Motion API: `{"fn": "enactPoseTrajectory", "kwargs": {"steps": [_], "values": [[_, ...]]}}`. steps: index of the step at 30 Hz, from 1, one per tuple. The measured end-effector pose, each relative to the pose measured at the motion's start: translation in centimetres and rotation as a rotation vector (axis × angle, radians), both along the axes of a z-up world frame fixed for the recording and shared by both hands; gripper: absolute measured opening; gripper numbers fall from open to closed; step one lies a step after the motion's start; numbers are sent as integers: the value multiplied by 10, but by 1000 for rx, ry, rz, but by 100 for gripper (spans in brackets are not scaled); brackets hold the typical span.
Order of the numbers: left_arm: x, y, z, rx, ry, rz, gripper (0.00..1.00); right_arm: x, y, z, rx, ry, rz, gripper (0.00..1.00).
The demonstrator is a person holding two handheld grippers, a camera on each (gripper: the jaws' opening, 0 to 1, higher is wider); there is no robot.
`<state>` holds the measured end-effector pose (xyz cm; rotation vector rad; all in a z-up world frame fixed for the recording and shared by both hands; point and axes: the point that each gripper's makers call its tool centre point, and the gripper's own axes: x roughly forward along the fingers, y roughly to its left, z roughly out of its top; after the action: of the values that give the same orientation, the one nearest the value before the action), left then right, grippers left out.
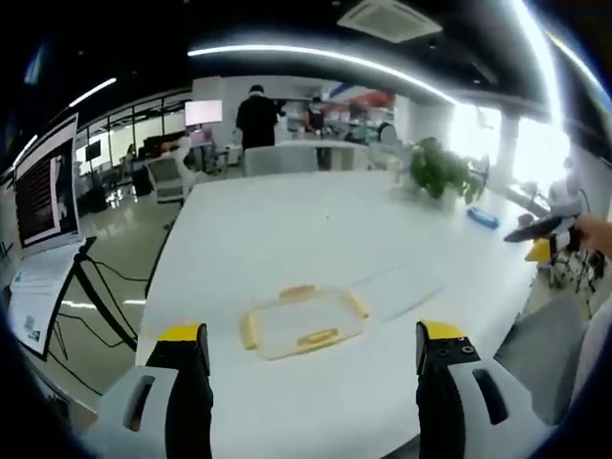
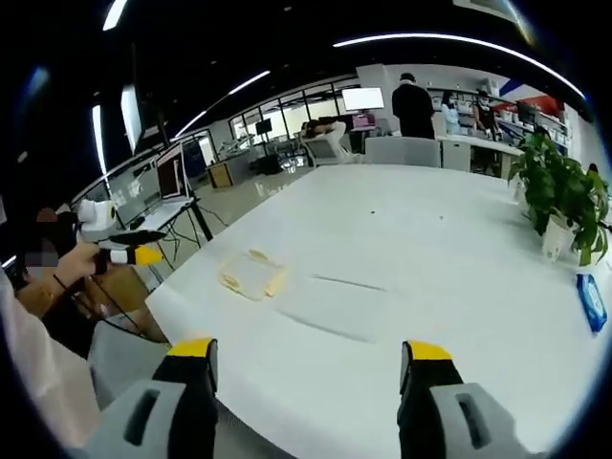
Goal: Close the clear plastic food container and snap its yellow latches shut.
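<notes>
The clear plastic container (image 1: 298, 321) sits open on the white table (image 1: 287, 225), its yellow latches (image 1: 317, 337) folded out around the rim. Its clear lid (image 1: 397, 292) lies flat on the table just to the right, apart from it. My left gripper (image 1: 311, 346) hovers open short of the container, nothing between its jaws. In the right gripper view the container (image 2: 251, 274) is small at the table's left edge, with the lid (image 2: 335, 304) beside it. My right gripper (image 2: 311, 356) is open and well back from both. Each view catches the other gripper (image 1: 543, 229) (image 2: 129, 254) held in a hand.
A potted plant (image 1: 440, 170) (image 2: 564, 196) and a blue object (image 1: 483, 218) (image 2: 593, 301) stand along the table's far side. A monitor on a stand (image 1: 43, 191) with floor cables is left of the table. People (image 1: 256, 117) stand at desks behind.
</notes>
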<state>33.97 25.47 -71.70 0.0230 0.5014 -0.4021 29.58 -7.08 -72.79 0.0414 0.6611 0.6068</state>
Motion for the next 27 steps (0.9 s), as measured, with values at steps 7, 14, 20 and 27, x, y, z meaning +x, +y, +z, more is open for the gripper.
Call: {"fn": "enactPoseTrajectory", "kwargs": {"steps": [7,14,20,27], "values": [[6,0,-6,7,16,-13,87,10,4,-2,-20,0,23,78],[13,2,-13,60,31,-54,87,20,9,-6,-33,8,42,78],[17,1,-18,84,44,-83,85,24,22,-5,-35,5,72,78],[19,4,-25,117,75,-105,83,30,24,-8,-51,5,94,78]]}}
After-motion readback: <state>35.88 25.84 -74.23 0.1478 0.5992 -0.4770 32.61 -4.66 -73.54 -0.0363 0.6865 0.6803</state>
